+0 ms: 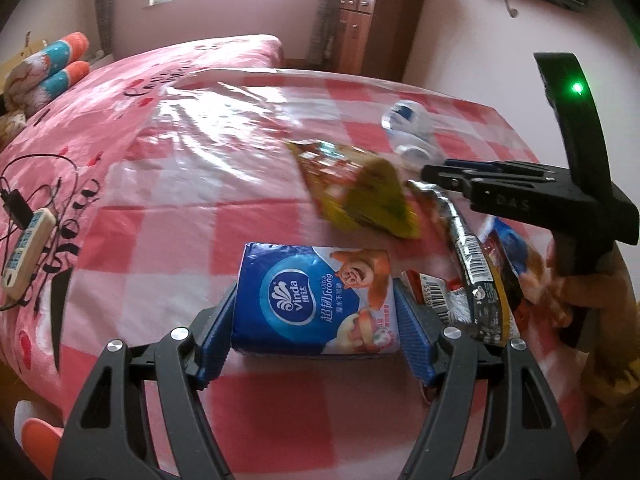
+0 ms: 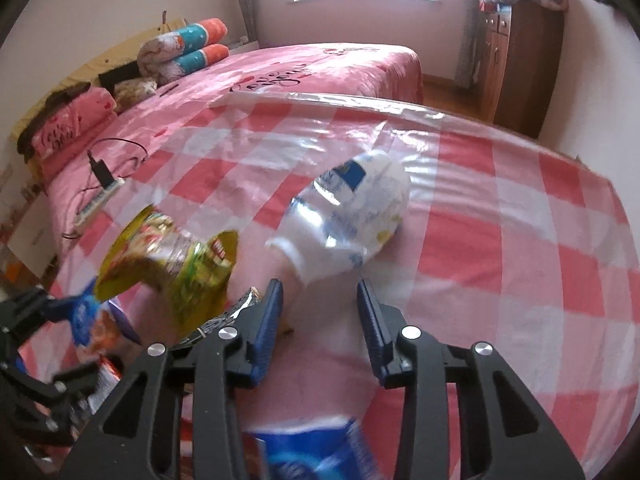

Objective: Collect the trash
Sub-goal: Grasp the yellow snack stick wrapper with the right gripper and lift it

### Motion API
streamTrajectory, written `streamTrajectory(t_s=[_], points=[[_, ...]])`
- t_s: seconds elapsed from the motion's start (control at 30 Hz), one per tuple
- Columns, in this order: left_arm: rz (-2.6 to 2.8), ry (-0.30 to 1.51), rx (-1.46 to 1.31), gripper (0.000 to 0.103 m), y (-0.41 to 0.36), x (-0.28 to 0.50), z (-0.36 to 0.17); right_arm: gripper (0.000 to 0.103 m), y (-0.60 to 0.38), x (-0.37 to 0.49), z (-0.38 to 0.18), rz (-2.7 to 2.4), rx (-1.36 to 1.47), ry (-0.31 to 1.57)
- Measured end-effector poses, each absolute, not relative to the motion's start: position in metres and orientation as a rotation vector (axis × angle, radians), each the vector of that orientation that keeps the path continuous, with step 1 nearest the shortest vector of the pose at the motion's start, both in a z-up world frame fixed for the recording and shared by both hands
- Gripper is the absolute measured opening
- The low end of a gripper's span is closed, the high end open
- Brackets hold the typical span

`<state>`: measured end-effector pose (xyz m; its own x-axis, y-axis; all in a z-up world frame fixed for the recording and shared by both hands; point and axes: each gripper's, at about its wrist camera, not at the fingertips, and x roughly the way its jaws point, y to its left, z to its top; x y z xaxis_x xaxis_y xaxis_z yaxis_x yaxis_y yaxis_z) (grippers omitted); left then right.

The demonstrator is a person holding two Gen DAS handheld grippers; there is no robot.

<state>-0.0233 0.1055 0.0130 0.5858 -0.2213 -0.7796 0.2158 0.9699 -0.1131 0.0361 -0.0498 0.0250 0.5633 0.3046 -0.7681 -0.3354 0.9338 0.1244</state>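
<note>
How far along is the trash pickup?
Done: nothing visibly binned. In hand: left gripper clamps the tissue pack; right gripper holds nothing. Left: crushed bottle, yellow snack bag, and wrappers on the checked cloth.

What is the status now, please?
Left gripper shut on tissue pack. Right gripper open, empty, bottle just ahead. Wrappers piled beside.

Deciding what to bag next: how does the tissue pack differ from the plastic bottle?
The tissue pack is a blue, opaque, boxy packet; the bottle is clear, rounded and crumpled. The pack sits clamped between the left gripper's pads; the bottle lies loose on the checked cloth, just ahead of the right gripper, whose jaws hold nothing. Both carry blue printing.
</note>
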Motion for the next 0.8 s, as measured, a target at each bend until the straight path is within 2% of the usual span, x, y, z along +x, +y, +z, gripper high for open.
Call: streamTrajectory(t_s=[0.2,0.33,0.37,0.63,0.77,0.8], points=[[-0.324,0.916,0.024,0.072,0.078,-0.049,0.011,0.041,-0.064,0.006,0.03,0.393,0.004,0.899],[-0.37,0.926,0.03,0.072,0.064,-0.064,0.012,0.059,-0.085,-0.014,0.043,0.379,0.106,0.875],[-0.375,0.927,0.037,0.072,0.062,-0.069,0.012,0.06,-0.091,-0.022,0.047,0.384,0.145,0.871],[-0.346,0.919,-0.01,0.072,0.073,-0.082,0.016,0.059,-0.068,-0.064,0.056,0.511,0.217,0.919],[-0.326,0.915,-0.021,0.072,0.08,-0.085,0.018,0.043,-0.048,-0.072,0.05,0.511,0.175,0.947],[-0.322,0.913,-0.022,0.072,0.081,-0.085,0.019,0.042,-0.046,-0.073,0.048,0.499,0.165,0.952]])
